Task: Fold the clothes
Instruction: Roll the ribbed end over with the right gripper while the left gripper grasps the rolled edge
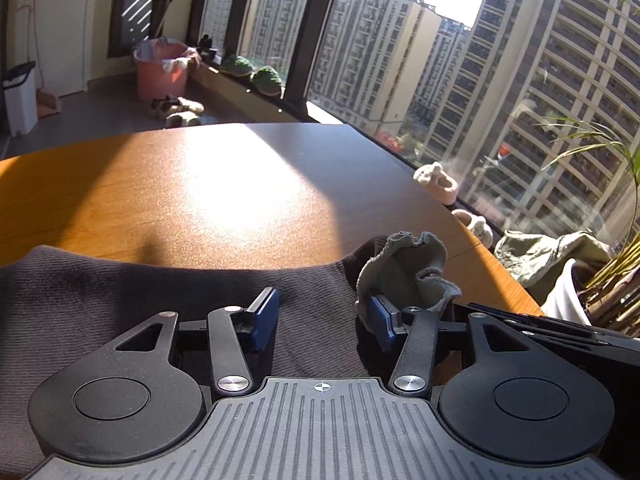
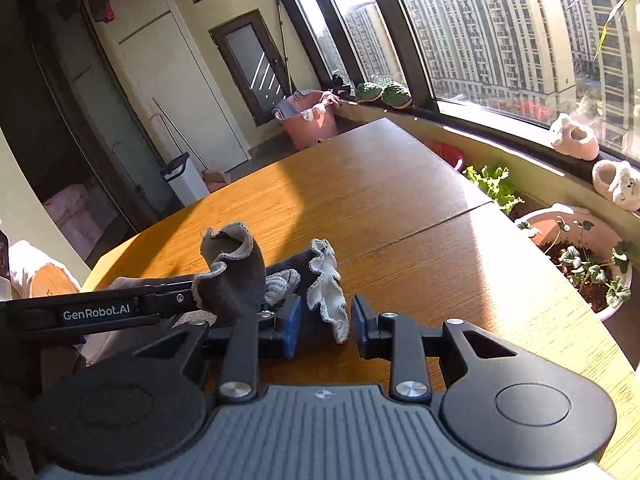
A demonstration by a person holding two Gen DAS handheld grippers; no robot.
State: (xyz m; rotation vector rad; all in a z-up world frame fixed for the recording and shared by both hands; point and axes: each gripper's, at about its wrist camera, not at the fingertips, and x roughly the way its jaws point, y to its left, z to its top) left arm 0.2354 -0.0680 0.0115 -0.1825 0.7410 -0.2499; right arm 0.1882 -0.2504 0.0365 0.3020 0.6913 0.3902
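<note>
Dark ribbed garment (image 1: pixel 100 280) lies flat on the wooden worktop (image 1: pixel 200 184), directly under the left tool (image 1: pixel 320 320), whose jaws stand apart with only cloth below them, nothing pinched. One scalloped cuff (image 1: pixel 404 268) bunches against its right-hand pad. Beside it, the right tool (image 2: pixel 326 322) brackets a pale frilled edge (image 2: pixel 328 292) without pressing on it. To fold cleanly, each tool should probably seize one hem layer, level and taut.

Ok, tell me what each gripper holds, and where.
Nothing clamped. A frilled cuff drapes over one left finger; another frilled edge stands between the right gripper's open jaws.
</note>
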